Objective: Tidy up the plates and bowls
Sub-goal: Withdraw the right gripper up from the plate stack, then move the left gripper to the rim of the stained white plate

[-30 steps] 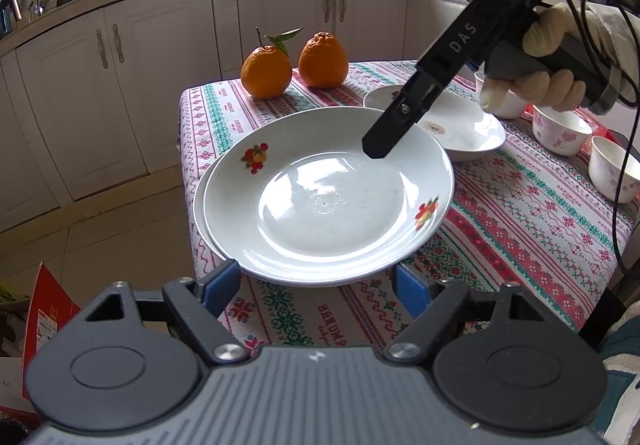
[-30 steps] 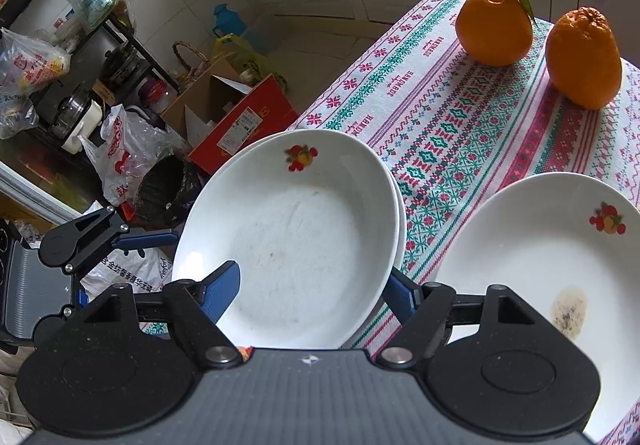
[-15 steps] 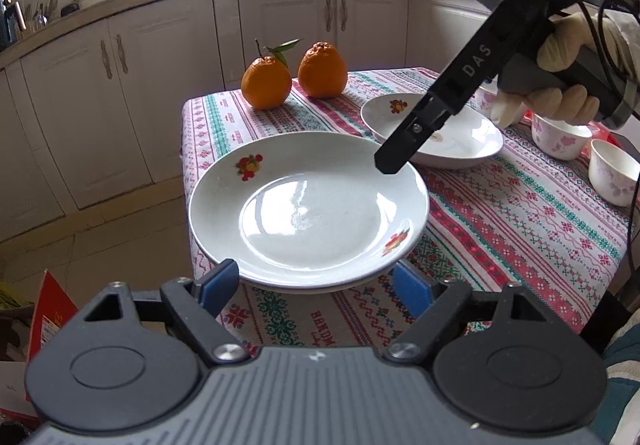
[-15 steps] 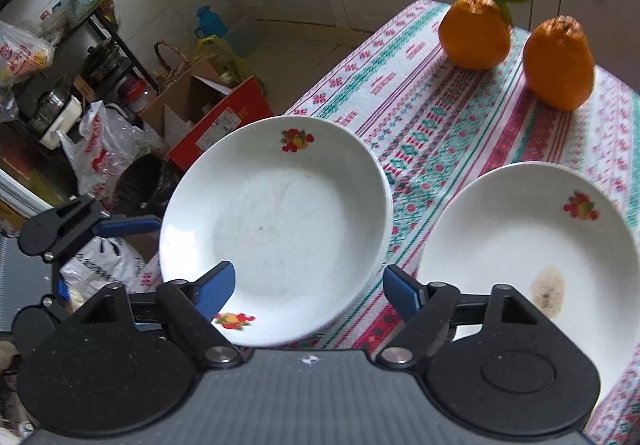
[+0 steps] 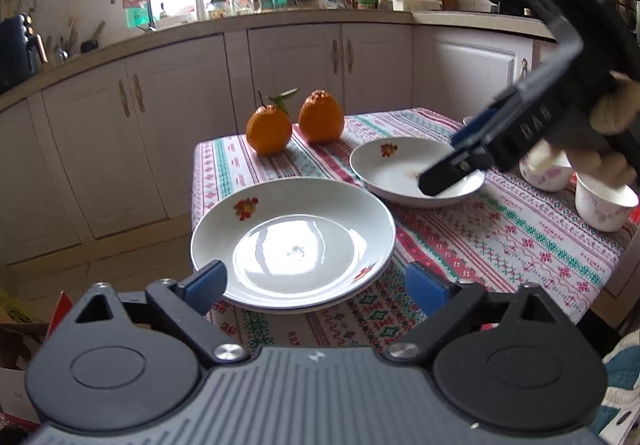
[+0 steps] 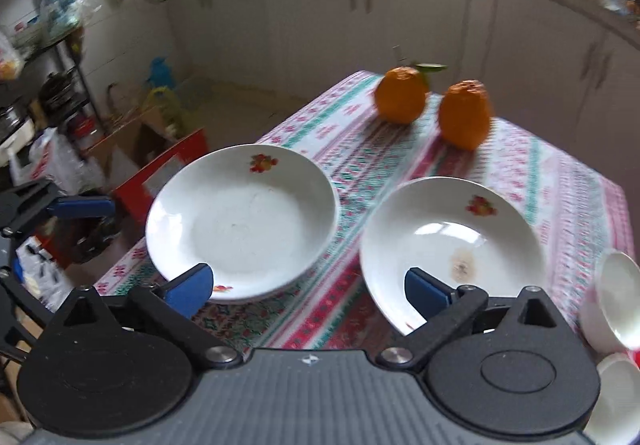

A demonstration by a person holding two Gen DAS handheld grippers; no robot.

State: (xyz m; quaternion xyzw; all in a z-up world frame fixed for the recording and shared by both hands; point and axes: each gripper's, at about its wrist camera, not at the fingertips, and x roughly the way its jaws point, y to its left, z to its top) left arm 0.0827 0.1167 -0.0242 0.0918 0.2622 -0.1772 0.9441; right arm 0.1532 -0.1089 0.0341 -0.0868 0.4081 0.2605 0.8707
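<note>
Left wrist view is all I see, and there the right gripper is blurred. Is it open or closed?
Observer: Open. The right gripper has its fingers apart, with nothing between them.
Operator: It covers part of the farther plate. Is that plate clean?
Observer: No. It has a brownish stain at its centre.
</note>
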